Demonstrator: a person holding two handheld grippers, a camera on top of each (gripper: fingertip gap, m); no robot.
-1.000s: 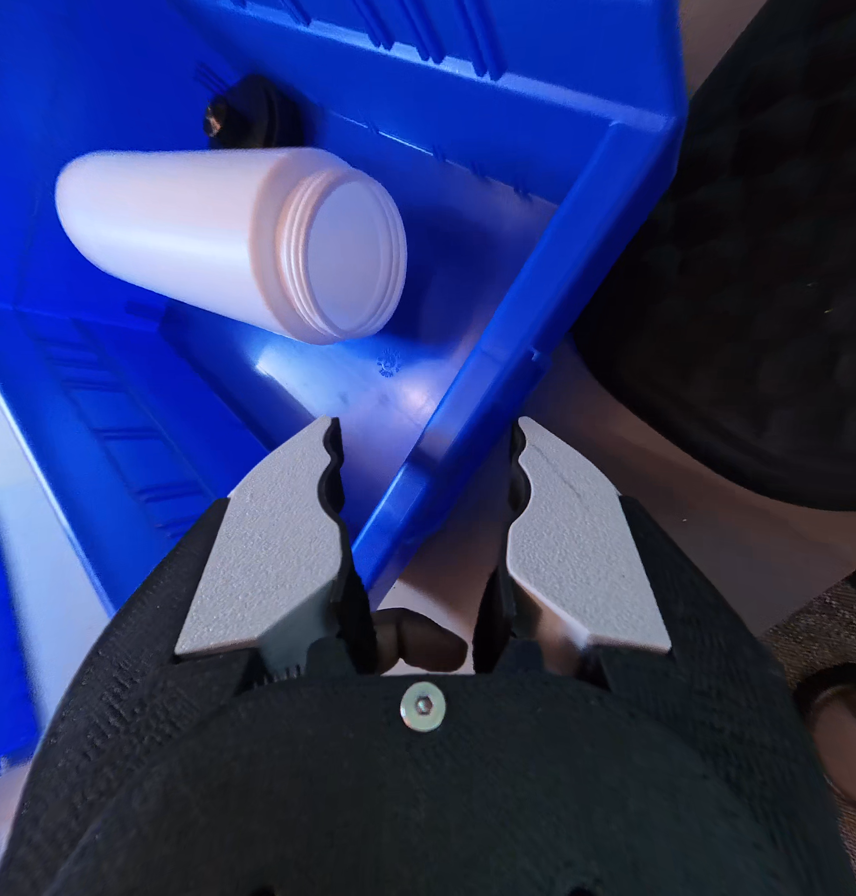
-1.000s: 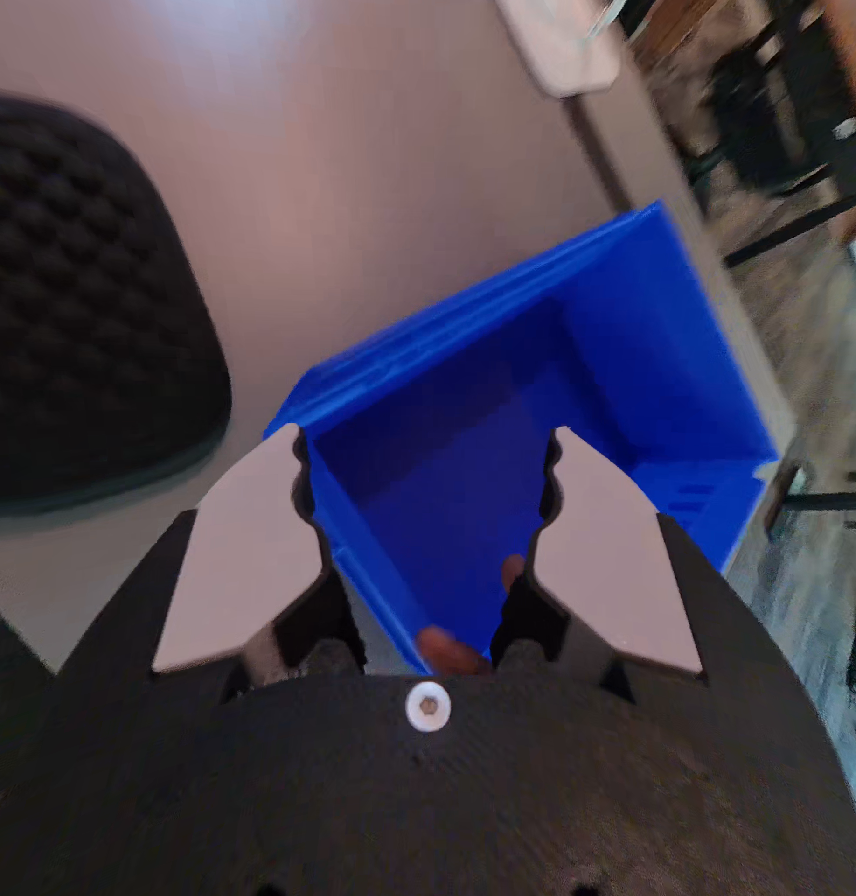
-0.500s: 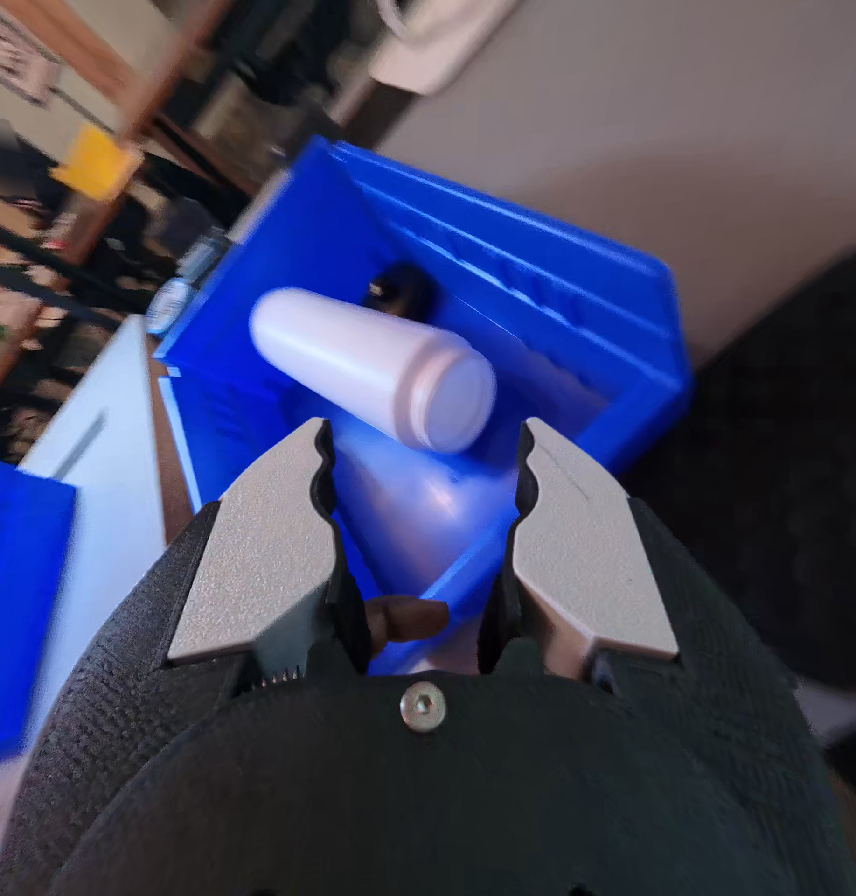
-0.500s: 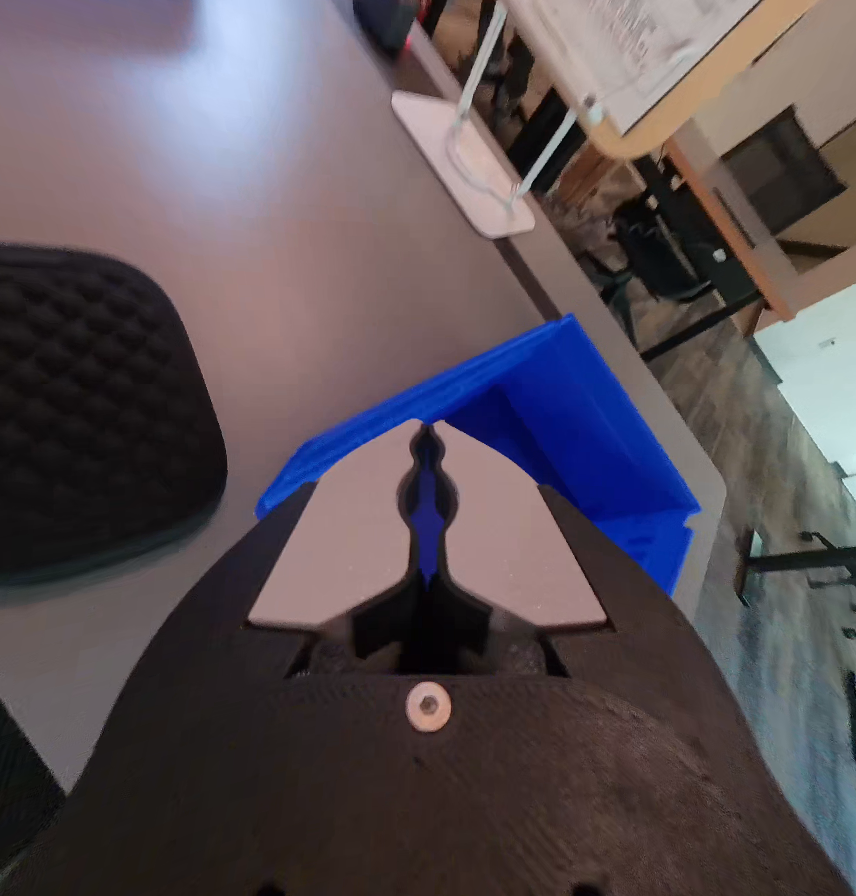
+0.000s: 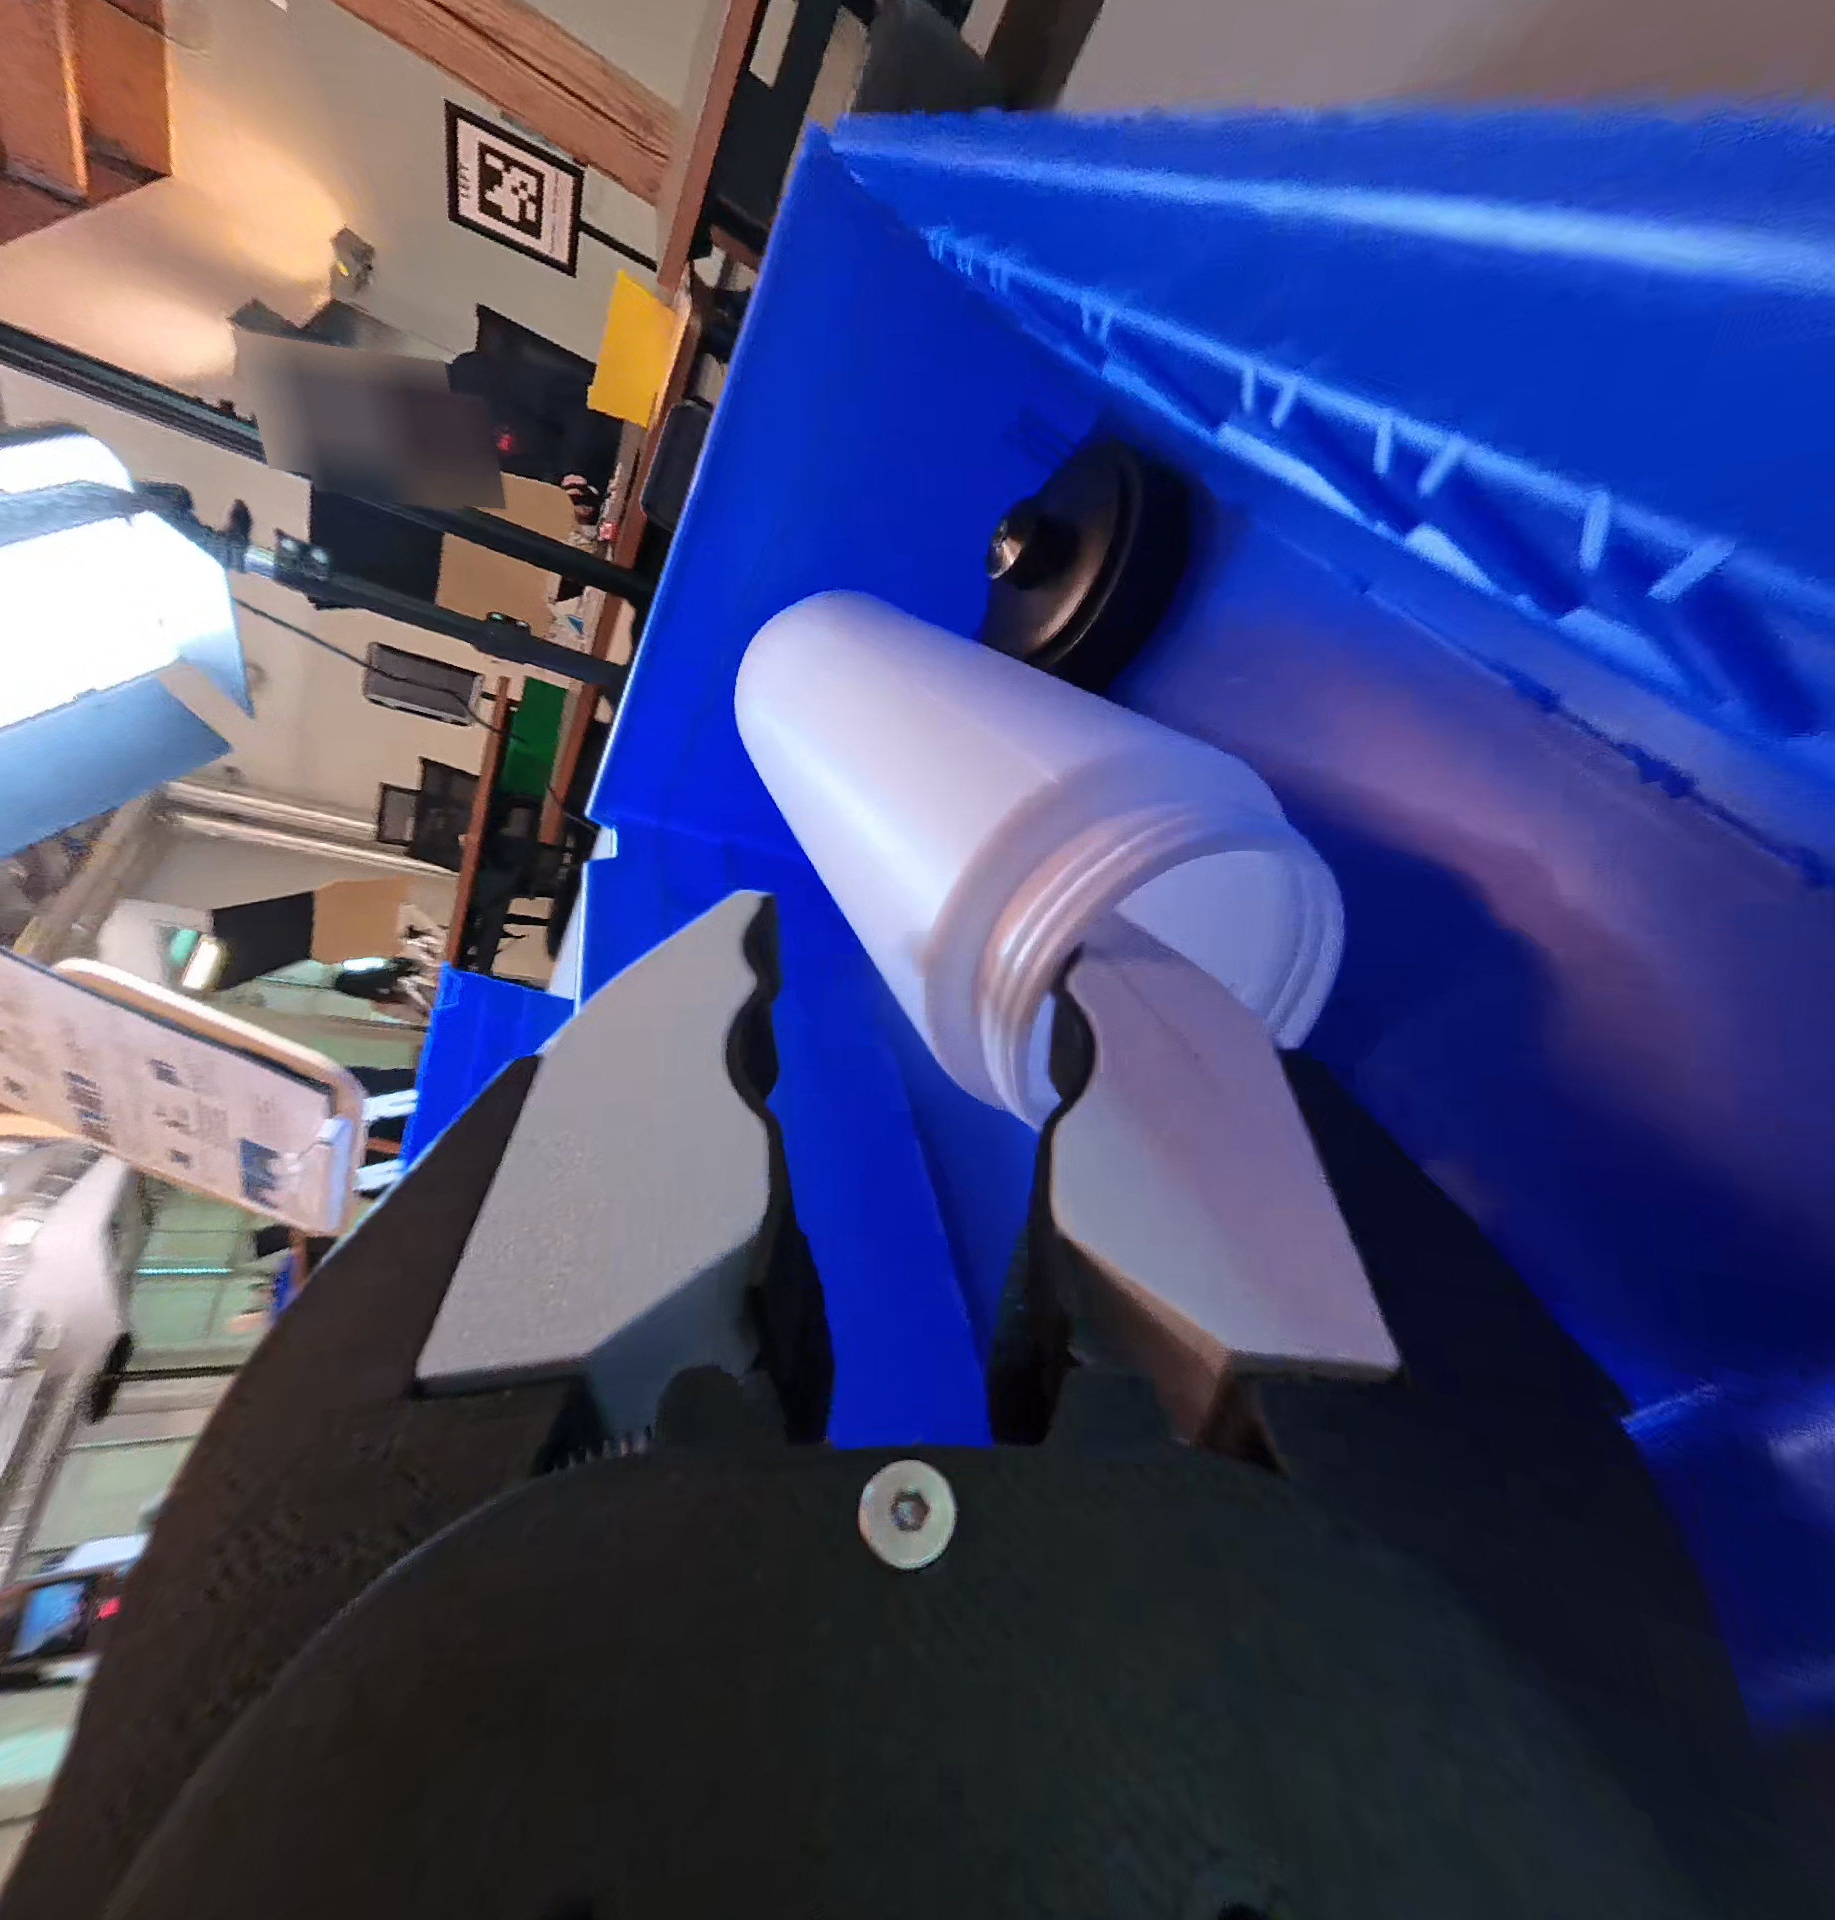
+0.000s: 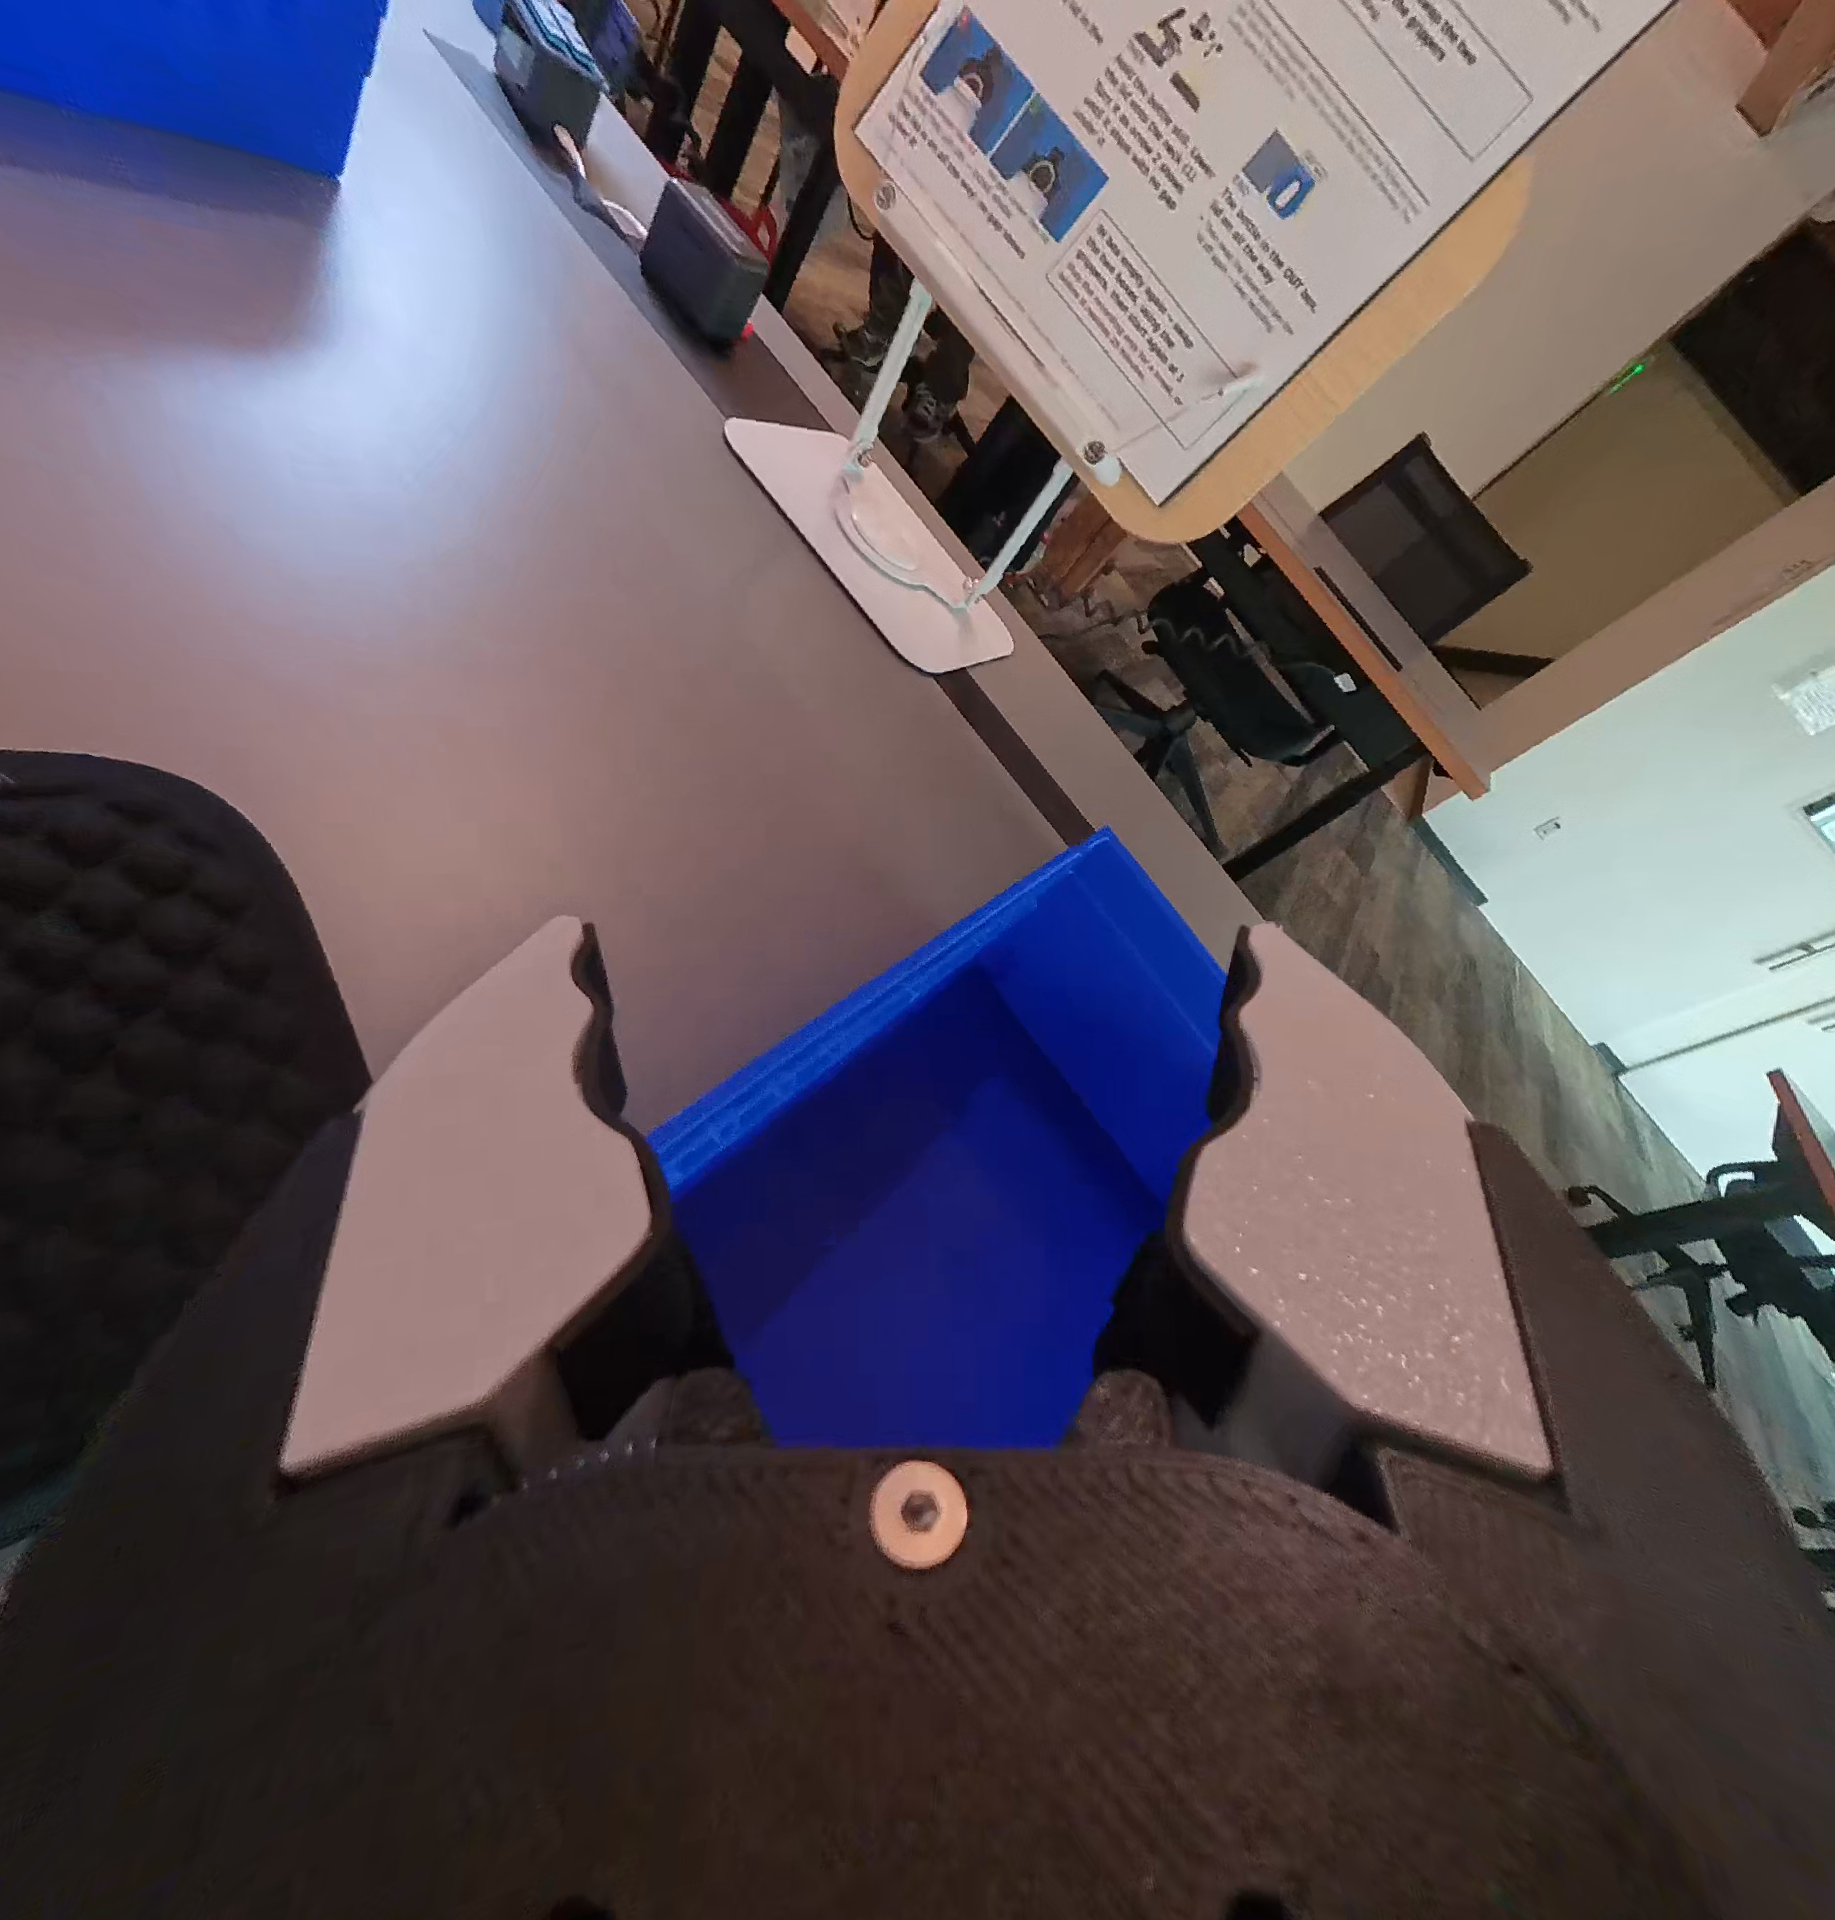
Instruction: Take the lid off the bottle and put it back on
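Observation:
A white bottle [image 5: 944, 790] lies on its side in a tilted blue bin [image 5: 1515, 416], its open threaded mouth towards me and no lid on it. A black lid [image 5: 1079, 561] with a metal stud lies just behind the bottle against the bin wall. My left gripper [image 5: 918, 940] is open at the bottle's mouth; its right finger [image 5: 1183, 1143] overlaps the threaded rim and its left finger stays clear of the bottle. My right gripper [image 6: 913, 940] is open and holds nothing above a second blue bin [image 6: 871, 1029], in which I see nothing.
A black quilted pad [image 6: 113, 1039] lies left of the second bin on the grey table [image 6: 373, 520]. A document stand [image 6: 1152, 208] with a flat base [image 6: 871, 551] sits at the table's far edge, beside small dark devices [image 6: 700, 260]. Another blue bin [image 6: 165, 62] stands far left. My right fingertips sit around 60 cm from my left ones. The black lid [image 5: 1079, 561] is about 11 cm from my left fingertips and 55 cm from my right. The right camera catches it too, in the right wrist view [image 6: 159, 42].
My left gripper has moved in to the bottle's mouth and the view has rolled. My right gripper was open, shut half a second ago, and is open again, held higher over the bin.

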